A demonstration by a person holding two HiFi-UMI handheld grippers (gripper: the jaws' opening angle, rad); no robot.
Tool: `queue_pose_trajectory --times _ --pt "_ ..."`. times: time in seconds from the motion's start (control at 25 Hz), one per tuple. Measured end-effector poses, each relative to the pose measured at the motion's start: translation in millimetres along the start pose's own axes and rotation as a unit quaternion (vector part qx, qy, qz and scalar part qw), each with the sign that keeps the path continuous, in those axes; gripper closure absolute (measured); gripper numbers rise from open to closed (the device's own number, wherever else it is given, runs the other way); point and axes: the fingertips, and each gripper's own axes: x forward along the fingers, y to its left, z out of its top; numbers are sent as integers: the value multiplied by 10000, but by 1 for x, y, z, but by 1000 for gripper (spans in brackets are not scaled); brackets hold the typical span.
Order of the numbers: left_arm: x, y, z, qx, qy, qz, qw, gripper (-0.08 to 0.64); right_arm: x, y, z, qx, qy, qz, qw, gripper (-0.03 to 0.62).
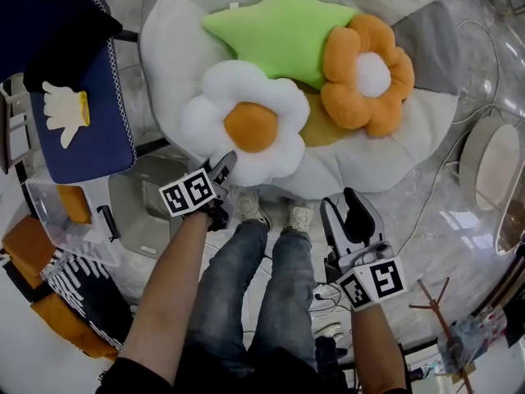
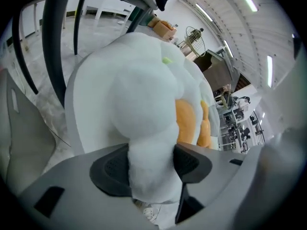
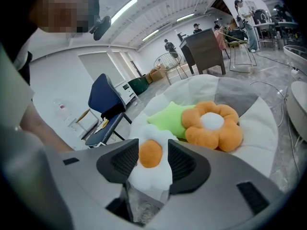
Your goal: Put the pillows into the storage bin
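Item: white flower pillow (image 1: 246, 125), lying on the pale cushion (image 1: 168, 48) and touching the green star pillow (image 1: 283, 27).
Tools: your left gripper (image 2: 152, 164) pinches one lower petal; your right gripper (image 1: 339, 203) hangs unclenched and empty.
Risk: the soft petal may slip free when you lift, and dragging could shift the star.

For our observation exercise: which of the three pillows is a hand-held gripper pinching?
The white flower pillow with the orange centre; the left hand-held gripper grips its petal.
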Motion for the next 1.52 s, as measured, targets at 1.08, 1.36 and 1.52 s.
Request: queue_pose_trajectory --times 1.08,1.36,1.52 --pt "-229 -57 -48 2887 -1071 900 9471 451 -42 143 52 -1691 715 1637 9693 400" --pt "-299 9 -90 3144 -1140 1348 9327 449 -23 202 12 -2154 1137 2193 9448 400" --pt "-327 43 -104 3202 -1051 1739 9253 446 -12 235 -4 -2330 1346 2365 9336 402"
